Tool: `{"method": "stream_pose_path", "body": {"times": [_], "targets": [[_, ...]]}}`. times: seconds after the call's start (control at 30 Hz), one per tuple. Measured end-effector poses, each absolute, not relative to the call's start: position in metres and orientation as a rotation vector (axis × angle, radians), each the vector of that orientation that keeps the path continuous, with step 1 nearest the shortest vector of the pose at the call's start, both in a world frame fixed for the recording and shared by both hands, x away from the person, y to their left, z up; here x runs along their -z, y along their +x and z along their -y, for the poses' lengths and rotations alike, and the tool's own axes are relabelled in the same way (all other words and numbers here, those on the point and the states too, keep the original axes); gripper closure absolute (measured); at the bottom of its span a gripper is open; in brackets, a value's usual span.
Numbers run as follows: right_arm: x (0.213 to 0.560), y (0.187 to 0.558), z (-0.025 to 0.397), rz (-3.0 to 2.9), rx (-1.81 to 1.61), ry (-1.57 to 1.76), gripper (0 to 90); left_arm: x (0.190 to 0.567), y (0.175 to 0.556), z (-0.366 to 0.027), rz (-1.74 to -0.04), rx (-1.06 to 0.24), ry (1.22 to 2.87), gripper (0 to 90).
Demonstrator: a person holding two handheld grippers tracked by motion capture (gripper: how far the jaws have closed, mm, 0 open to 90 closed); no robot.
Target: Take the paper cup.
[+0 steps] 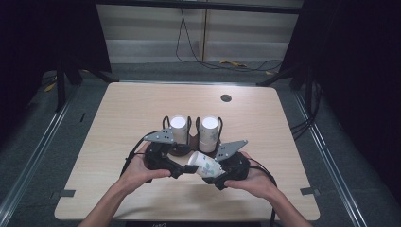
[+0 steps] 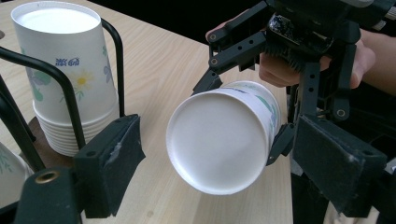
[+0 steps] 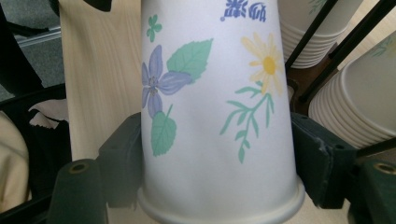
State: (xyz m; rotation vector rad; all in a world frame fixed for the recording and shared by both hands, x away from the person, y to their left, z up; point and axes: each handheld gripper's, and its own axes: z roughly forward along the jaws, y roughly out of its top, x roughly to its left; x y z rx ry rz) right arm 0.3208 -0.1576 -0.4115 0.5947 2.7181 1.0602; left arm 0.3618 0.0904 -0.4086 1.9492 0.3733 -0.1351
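Holding item one: a single paper cup (image 1: 204, 165), floral print, lying on its side above the near middle of the table (image 1: 265, 118), closed base turned toward my left side. My right gripper (image 1: 211, 173) has it clamped across the body near the rolled rim, both pads pressed to the wall in the right gripper view (image 3: 219, 116); the wall between them looks very slightly pinched in. My left gripper (image 1: 181, 169) is wide open and holds nothing, its two jaws standing to either side of the cup's white base (image 2: 219, 140) without touching it. Item two: a dark wire rack (image 1: 190, 130) just beyond the grippers, carrying two upright stacks of matching cups, mouths down, the left stack (image 1: 178, 128) and the right stack (image 1: 208, 134). Item three: a round dark grommet (image 1: 226, 98) farther back on the table, well apart. Risks, as I judge them: the cup is thin and light, so a harder squeeze from the right gripper could crease or crush the wall; if I close the left jaws off-centre on the tapered base, the cup could skid out or twist in the right grip; and with the rack this close, a careless swing of either gripper could knock a stack.
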Motion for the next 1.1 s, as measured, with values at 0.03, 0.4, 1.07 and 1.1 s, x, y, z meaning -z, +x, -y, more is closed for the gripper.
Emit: {"method": "stream_pose_path", "body": {"times": [0.03, 0.4, 1.07, 1.1], "targets": [[0.412, 0.321, 0.157, -2.717, -1.054, 0.595, 26.9, 0.409, 0.362, -0.089, -0.365, 0.138, 1.955, 15.9], [0.409, 0.323, 0.15, -2.749, -1.016, 0.548, 27.1, 0.41, 0.36, -0.088, -0.331, 0.118, 1.982, 16.1], [0.397, 0.326, 0.132, -2.831, -0.869, 0.417, 27.4, 0.411, 0.356, -0.087, -0.281, 0.092, 2.043, 21.7], [0.397, 0.326, 0.132, -2.831, -0.869, 0.417, 27.4, 0.411, 0.356, -0.087, -0.281, 0.092, 2.043, 22.3]]}}
